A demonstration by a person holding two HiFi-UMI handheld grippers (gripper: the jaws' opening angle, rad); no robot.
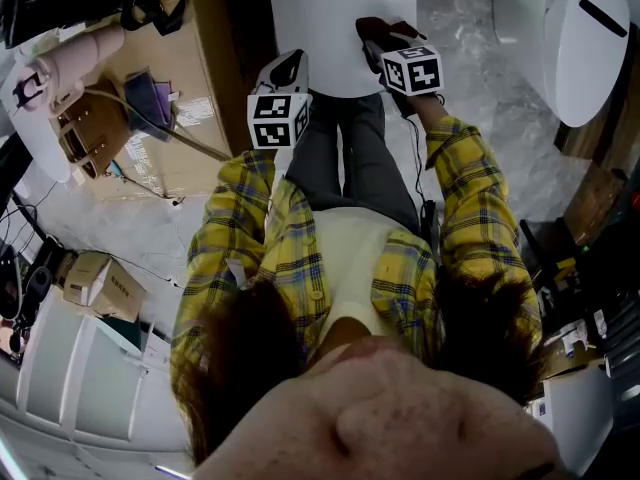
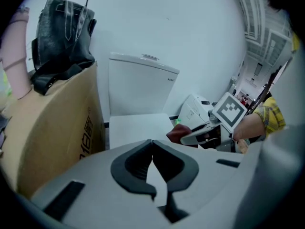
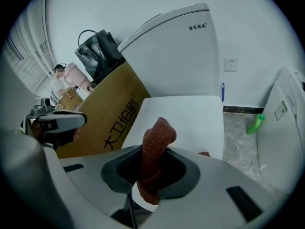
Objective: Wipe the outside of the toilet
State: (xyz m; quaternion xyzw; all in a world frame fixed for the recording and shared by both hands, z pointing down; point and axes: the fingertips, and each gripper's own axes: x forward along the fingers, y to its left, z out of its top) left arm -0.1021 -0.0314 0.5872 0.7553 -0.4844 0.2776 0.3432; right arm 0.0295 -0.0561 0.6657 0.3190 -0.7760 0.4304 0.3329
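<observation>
White walls and a grey marbled floor frame a closed toilet (image 3: 188, 111) standing just beside a tall cardboard box (image 3: 109, 116). Between the jaws of the right gripper (image 3: 151, 175) a rust-brown cloth (image 3: 156, 140) is pinched near its lower end. Its free end stands up and curls over toward the lid, and as far as the views show it is not touching the porcelain. The left gripper (image 2: 152, 168) has its jaws drawn together on nothing and hovers near the lid's front-left corner, on the box side. Behind the lid rises the tank. A black bag (image 2: 62, 32) slumps on top of the box, and a green bottle (image 3: 255, 123) sits on the floor by the wall to the toilet's right. The wipe appears not yet begun. To do it well, the cloth's loose end likely needs pressing flat against the surface, since only a narrow tip is exposed. Long overlapping strokes from the tank down over the lid and sides would suit, with the empty gripper kept clear of the box.
</observation>
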